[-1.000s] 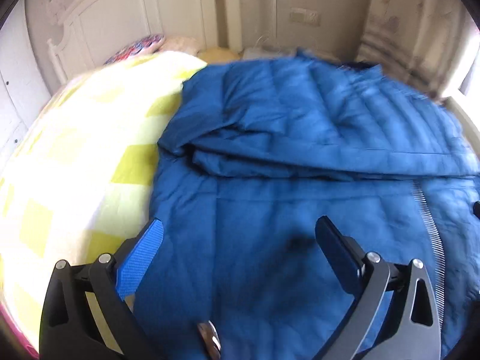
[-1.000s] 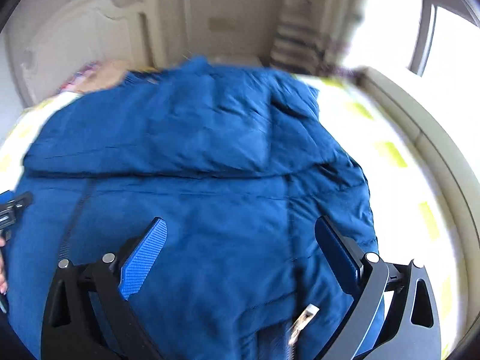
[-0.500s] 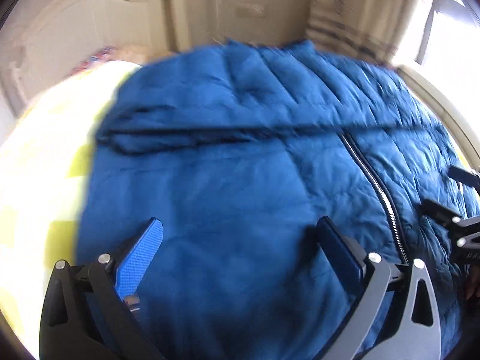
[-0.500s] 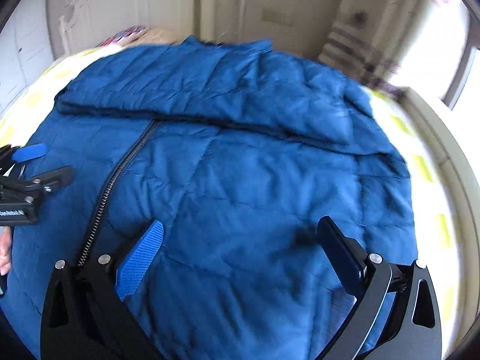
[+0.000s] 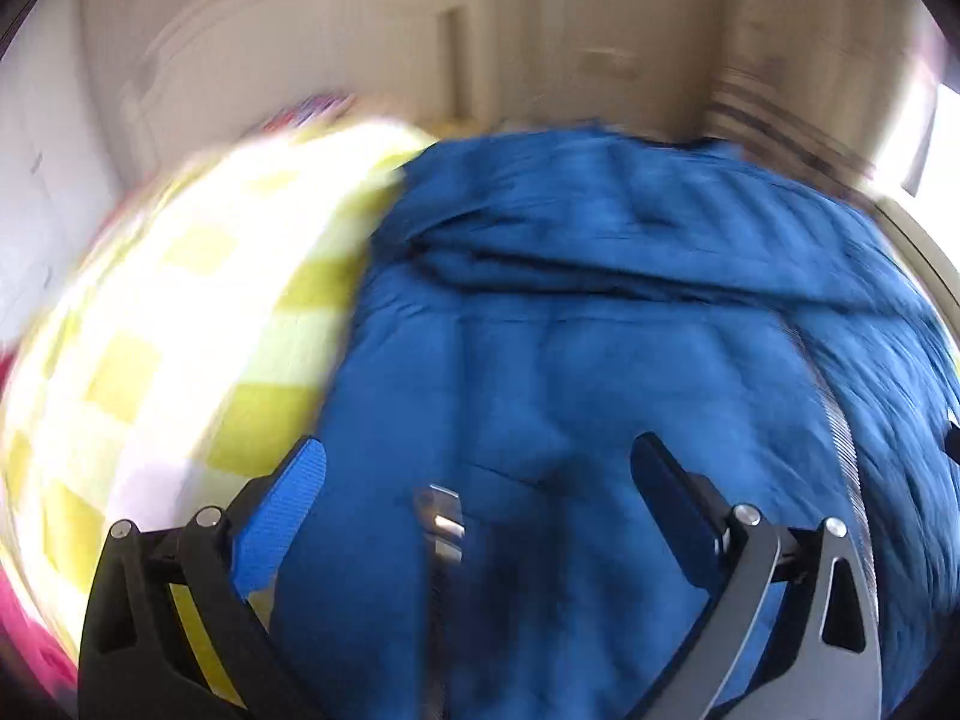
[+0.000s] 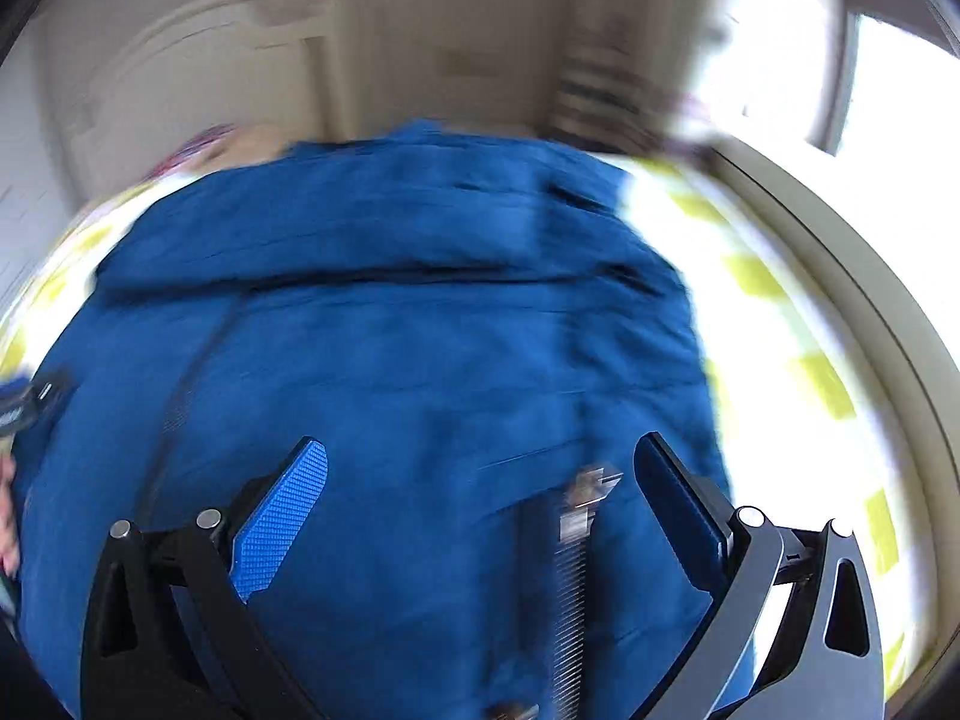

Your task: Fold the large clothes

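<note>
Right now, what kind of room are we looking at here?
Most likely a bedroom. A blue padded jacket lies spread on a bed with a yellow-and-white checked cover, a white panelled headboard stands behind it, and a bright window is at the side.

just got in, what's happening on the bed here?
A person with a handheld gripper in each hand is folding a blue puffer jacket that lies on a bed with a yellow checked sheet. The far part of the jacket is already folded over. Left gripper and right gripper both hover open over the near part, holding nothing. A metal zipper pull lies between the left one's fingers. Both views are motion-blurred, so fine detail is unclear.
</note>
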Available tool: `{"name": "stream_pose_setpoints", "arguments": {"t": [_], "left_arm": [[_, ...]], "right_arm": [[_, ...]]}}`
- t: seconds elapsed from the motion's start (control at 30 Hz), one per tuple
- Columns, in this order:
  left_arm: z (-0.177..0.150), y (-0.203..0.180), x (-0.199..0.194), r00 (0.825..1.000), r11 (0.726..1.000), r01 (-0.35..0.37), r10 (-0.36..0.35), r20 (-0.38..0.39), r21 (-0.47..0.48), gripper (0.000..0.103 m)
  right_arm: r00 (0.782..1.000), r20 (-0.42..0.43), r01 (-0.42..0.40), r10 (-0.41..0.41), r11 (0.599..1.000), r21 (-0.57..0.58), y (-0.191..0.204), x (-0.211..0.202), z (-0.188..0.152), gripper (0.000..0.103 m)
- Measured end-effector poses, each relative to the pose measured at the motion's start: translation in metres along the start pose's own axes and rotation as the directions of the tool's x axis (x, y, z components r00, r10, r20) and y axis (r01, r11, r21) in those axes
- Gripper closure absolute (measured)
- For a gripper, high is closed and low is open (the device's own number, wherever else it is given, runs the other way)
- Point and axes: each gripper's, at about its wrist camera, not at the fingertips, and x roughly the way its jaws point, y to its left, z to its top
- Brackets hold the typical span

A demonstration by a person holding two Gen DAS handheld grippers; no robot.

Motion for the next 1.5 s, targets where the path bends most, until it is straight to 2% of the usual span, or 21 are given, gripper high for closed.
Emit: {"name": "stream_pose_setpoints", "arguments": {"t": [0.03, 0.1, 0.17, 0.23, 0.3, 0.37, 0.53, 0.63, 0.7, 0.83, 0.9, 0.93, 1.0, 1.07, 1.13, 1.17, 1.2, 1.23, 1.3, 1.37, 1.5], "left_arm": [[-0.006, -0.016, -0.011, 0.998, 0.996, 0.057, -0.057, 0.009, 0.063, 0.002], [-0.017, -0.043, -0.017, 0.995, 0.983, 0.096, -0.096, -0.006, 0.157, 0.002], [-0.031, -0.066, -0.002, 0.997, 0.965, 0.073, -0.061, -0.057, 0.251, 0.002], [-0.030, -0.062, -0.003, 0.996, 0.970, 0.084, -0.073, -0.055, 0.229, 0.002], [-0.025, -0.052, 0.002, 0.987, 0.974, 0.147, -0.133, -0.093, 0.173, 0.002], [-0.025, -0.046, 0.002, 0.984, 0.975, 0.165, -0.152, -0.092, 0.152, 0.002], [-0.032, -0.012, -0.017, 0.996, 0.995, 0.086, -0.086, -0.005, 0.056, 0.002], [-0.034, 0.013, -0.029, 0.999, 0.999, -0.036, 0.036, 0.034, -0.006, 0.002], [-0.037, 0.022, -0.031, 0.995, 0.995, -0.098, 0.098, 0.032, -0.008, 0.002], [-0.044, 0.012, -0.025, 0.994, 0.993, -0.109, 0.110, -0.016, 0.045, 0.002], [-0.047, 0.000, -0.042, 0.998, 0.996, -0.052, 0.049, 0.038, 0.072, 0.002], [-0.048, -0.012, -0.058, 0.996, 0.994, 0.014, -0.023, 0.085, 0.109, 0.002], [-0.055, -0.035, -0.075, 0.989, 0.979, 0.059, -0.083, 0.124, 0.193, 0.002], [-0.064, -0.060, -0.074, 0.991, 0.954, 0.045, -0.081, 0.109, 0.298, 0.002], [-0.071, -0.071, -0.051, 0.998, 0.941, 0.042, -0.054, 0.027, 0.335, 0.002], [-0.075, -0.070, -0.038, 0.998, 0.943, 0.062, -0.062, -0.011, 0.326, 0.002], [-0.075, -0.060, -0.037, 0.994, 0.955, 0.106, -0.107, -0.009, 0.277, 0.002], [-0.071, -0.053, -0.032, 0.989, 0.960, 0.149, -0.141, -0.048, 0.239, 0.002], [-0.067, -0.044, -0.029, 0.981, 0.961, 0.190, -0.177, -0.081, 0.202, 0.002], [-0.068, -0.038, -0.035, 0.983, 0.966, 0.179, -0.169, -0.072, 0.187, 0.002], [-0.074, -0.003, -0.058, 0.990, 0.982, 0.139, -0.143, 0.019, 0.125, 0.002]], "right_arm": [[1.000, -0.007, -0.029, 0.028, 0.997, -0.066, 0.016, -0.004, -0.006, 0.005], [0.996, -0.055, -0.079, 0.070, 0.979, -0.186, 0.047, -0.004, -0.023, 0.005], [0.997, -0.076, -0.043, 0.025, 0.970, -0.241, 0.061, 0.003, -0.035, 0.005], [0.995, -0.090, -0.062, 0.043, 0.974, -0.220, 0.059, 0.005, -0.034, 0.005], [0.989, -0.119, -0.112, 0.092, 0.979, -0.170, 0.050, 0.009, -0.033, 0.005], [0.989, -0.117, -0.110, 0.091, 0.979, -0.169, 0.048, 0.008, -0.033, 0.005], [0.994, -0.098, -0.063, 0.051, 0.990, -0.125, 0.036, -0.005, -0.035, 0.005], [0.996, -0.083, 0.008, -0.015, 0.996, -0.088, 0.015, -0.016, -0.042, 0.005], [0.996, -0.083, 0.021, -0.026, 0.998, -0.051, 0.001, -0.022, -0.049, 0.005], [0.997, -0.076, 0.022, -0.026, 0.998, -0.050, 0.000, -0.029, -0.057, 0.005], [0.999, -0.032, 0.002, -0.005, 0.997, -0.076, 0.010, -0.045, -0.057, 0.005], [1.000, -0.009, -0.019, 0.018, 0.995, -0.099, 0.015, -0.053, -0.057, 0.005], [0.997, 0.030, -0.059, 0.066, 0.983, -0.176, 0.034, -0.067, -0.056, 0.005], [0.995, 0.030, -0.083, 0.095, 0.958, -0.273, 0.058, -0.070, -0.060, 0.005], [0.996, -0.053, -0.090, 0.077, 0.946, -0.312, 0.072, -0.050, -0.069, 0.005], [0.993, -0.102, -0.095, 0.067, 0.948, -0.302, 0.073, -0.036, -0.075, 0.005], [0.988, -0.100, -0.138, 0.118, 0.964, -0.228, 0.064, -0.031, -0.077, 0.004], [0.982, -0.113, -0.170, 0.150, 0.967, -0.192, 0.059, -0.028, -0.077, 0.004], [0.980, -0.120, -0.178, 0.155, 0.963, -0.203, 0.056, -0.029, -0.076, 0.005], [0.985, -0.114, -0.152, 0.130, 0.965, -0.211, 0.053, -0.036, -0.076, 0.005], [0.996, -0.042, -0.081, 0.074, 0.979, -0.185, 0.033, -0.059, -0.085, 0.005]]}}
